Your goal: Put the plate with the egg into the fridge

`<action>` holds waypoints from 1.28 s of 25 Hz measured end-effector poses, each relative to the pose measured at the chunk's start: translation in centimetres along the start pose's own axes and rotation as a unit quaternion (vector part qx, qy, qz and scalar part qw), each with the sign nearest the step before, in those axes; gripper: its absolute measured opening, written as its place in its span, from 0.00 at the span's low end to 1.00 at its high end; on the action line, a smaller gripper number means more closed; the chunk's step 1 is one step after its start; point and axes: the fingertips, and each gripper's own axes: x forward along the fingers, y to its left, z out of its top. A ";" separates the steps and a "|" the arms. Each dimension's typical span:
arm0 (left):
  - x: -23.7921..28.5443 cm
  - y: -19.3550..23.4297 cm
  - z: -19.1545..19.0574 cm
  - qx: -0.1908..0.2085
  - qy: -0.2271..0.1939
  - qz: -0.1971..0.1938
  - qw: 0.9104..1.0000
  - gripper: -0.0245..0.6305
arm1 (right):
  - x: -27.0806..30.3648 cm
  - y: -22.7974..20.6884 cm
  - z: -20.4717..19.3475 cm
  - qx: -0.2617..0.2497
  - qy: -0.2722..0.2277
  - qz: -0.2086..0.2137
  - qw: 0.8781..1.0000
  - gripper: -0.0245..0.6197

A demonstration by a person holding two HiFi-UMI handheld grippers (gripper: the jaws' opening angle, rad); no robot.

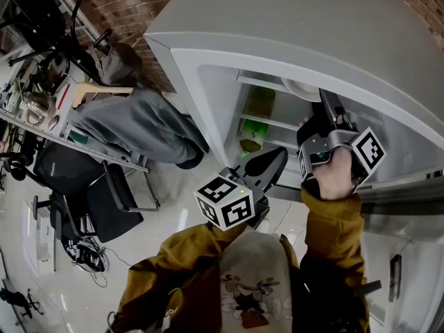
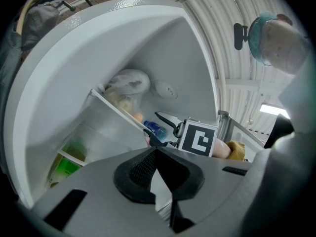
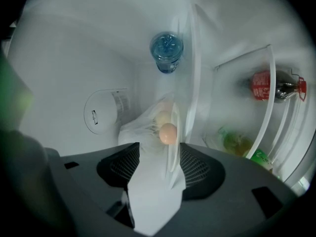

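Right gripper (image 3: 158, 151): released, jaws wide apart, plate's edge between them, untouched.
Left gripper (image 2: 154, 152): clenched, empty, before the open fridge (image 1: 208, 82).
Plate (image 3: 175, 125): on fridge shelf, 1 egg (image 3: 168, 133) on it.

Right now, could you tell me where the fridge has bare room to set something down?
Bare shelf shows between the blue bottle and the egg; the compartment past it looks bare up to the green items. Around the white bag and plate it is crowded.
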 end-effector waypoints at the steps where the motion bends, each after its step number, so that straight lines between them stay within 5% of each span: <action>1: -0.1 0.0 0.0 0.000 0.000 0.000 1.000 0.04 | 0.0 -0.1 -0.1 0.000 0.001 -0.001 1.000 0.41; 32: -0.7 -0.3 -0.4 0.000 -0.002 0.005 1.000 0.04 | 0.5 0.8 -0.7 0.024 0.028 0.040 0.999 0.41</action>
